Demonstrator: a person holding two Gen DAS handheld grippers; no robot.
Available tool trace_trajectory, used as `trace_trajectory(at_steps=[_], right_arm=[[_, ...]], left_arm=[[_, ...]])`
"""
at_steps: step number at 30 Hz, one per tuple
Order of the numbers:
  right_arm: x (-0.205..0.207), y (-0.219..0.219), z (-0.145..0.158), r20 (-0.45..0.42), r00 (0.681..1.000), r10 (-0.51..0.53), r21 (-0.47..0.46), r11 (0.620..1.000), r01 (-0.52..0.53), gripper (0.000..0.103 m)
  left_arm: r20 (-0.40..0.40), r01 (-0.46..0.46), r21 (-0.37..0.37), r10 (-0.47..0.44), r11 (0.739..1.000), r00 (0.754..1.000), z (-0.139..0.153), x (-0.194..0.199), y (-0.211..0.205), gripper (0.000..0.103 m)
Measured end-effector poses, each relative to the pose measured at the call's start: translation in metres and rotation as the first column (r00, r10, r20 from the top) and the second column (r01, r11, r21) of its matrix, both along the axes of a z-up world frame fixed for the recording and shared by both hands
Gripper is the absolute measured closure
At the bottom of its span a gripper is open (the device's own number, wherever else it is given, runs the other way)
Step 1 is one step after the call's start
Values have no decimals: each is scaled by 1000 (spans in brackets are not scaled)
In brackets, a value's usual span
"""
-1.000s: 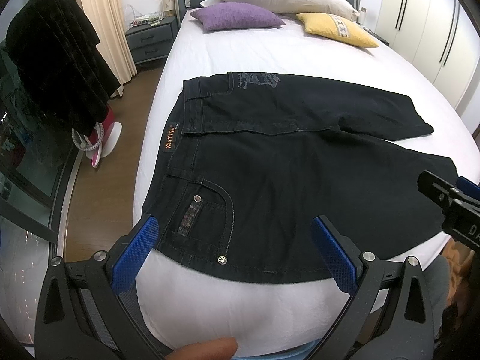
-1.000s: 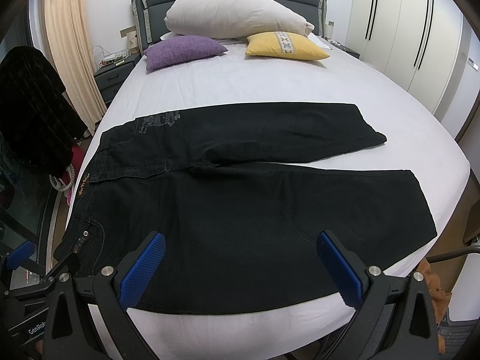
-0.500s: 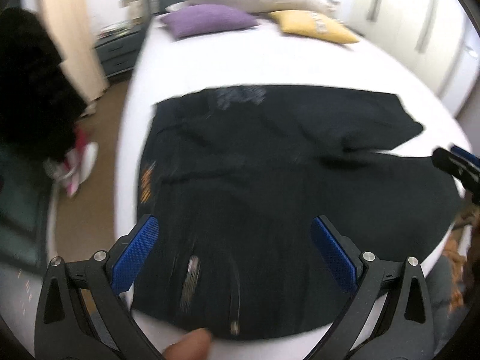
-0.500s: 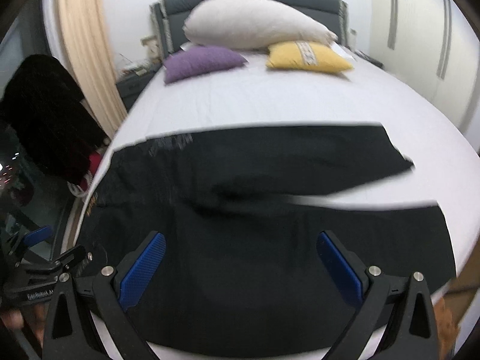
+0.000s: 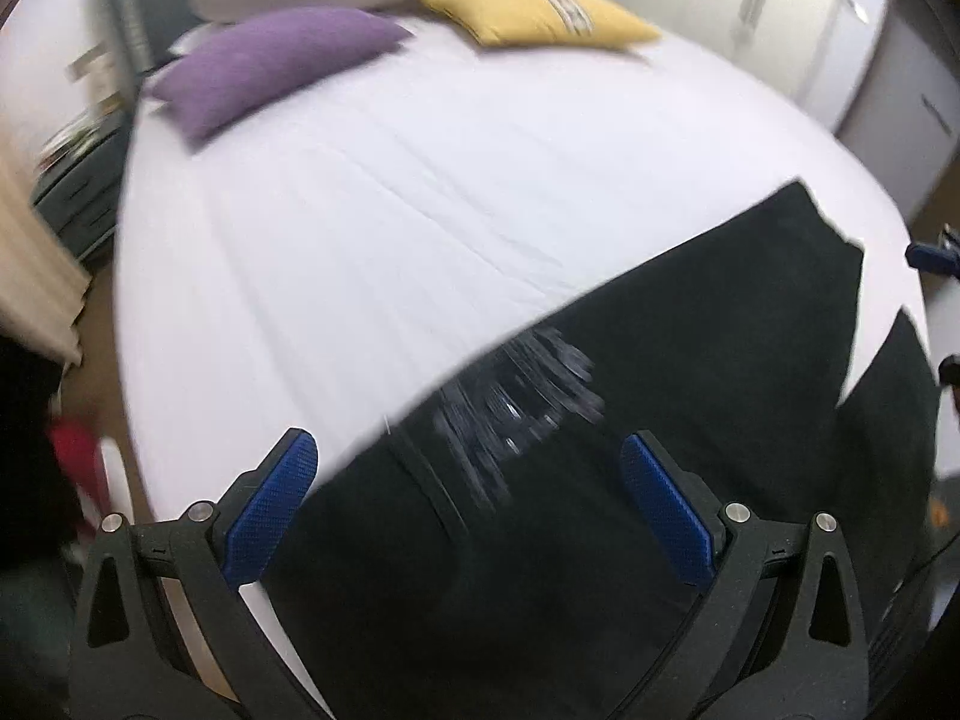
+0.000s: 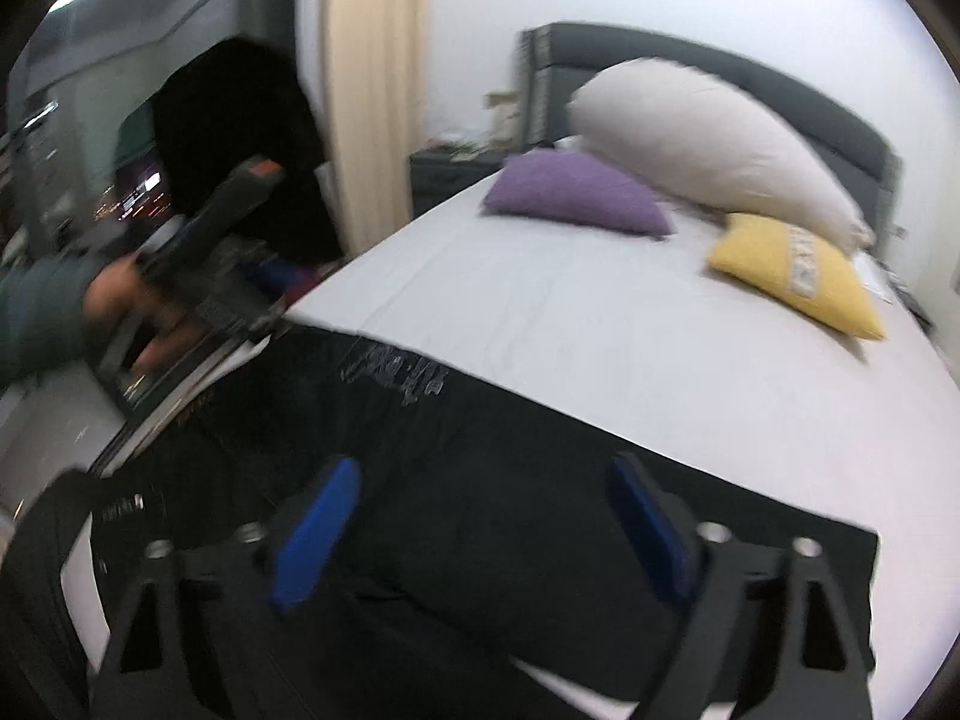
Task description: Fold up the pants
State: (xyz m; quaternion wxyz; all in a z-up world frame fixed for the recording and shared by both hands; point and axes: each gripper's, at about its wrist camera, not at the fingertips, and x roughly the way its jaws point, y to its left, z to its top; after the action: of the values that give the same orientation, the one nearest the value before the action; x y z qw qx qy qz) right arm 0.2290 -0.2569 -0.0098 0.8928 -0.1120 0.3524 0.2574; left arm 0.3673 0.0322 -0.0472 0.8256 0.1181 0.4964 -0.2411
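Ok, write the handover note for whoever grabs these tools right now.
Left tool: open, nothing gripped, over the waistband end of the pants.
Right tool: jaws closing, no cloth pinched yet, above the pants' legs.
Pants: black, spread flat across the white bed, legs apart.
Done: no fold visible.
Left: grip the fabric and make every fold.

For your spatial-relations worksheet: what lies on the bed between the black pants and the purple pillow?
Only bare white sheet separates the pants from the purple pillow, in both wrist views.
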Motion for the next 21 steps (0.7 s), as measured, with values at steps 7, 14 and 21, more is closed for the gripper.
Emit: trace_trajectory(at_steps=[7, 14, 21], right_arm=[[43, -14, -26, -92, 991, 94, 84, 993, -86, 37], [65, -11, -44, -149, 976, 159, 109, 984, -143, 42], [83, 0, -53, -196, 958, 211, 70, 977, -201, 49]], left_arm=[[-181, 199, 94, -180, 976, 967, -58, 64, -17, 27], [-288, 201, 9, -190, 980, 939, -76, 108, 4, 27], [-351, 252, 23, -229, 967, 908, -75, 126, 26, 52]])
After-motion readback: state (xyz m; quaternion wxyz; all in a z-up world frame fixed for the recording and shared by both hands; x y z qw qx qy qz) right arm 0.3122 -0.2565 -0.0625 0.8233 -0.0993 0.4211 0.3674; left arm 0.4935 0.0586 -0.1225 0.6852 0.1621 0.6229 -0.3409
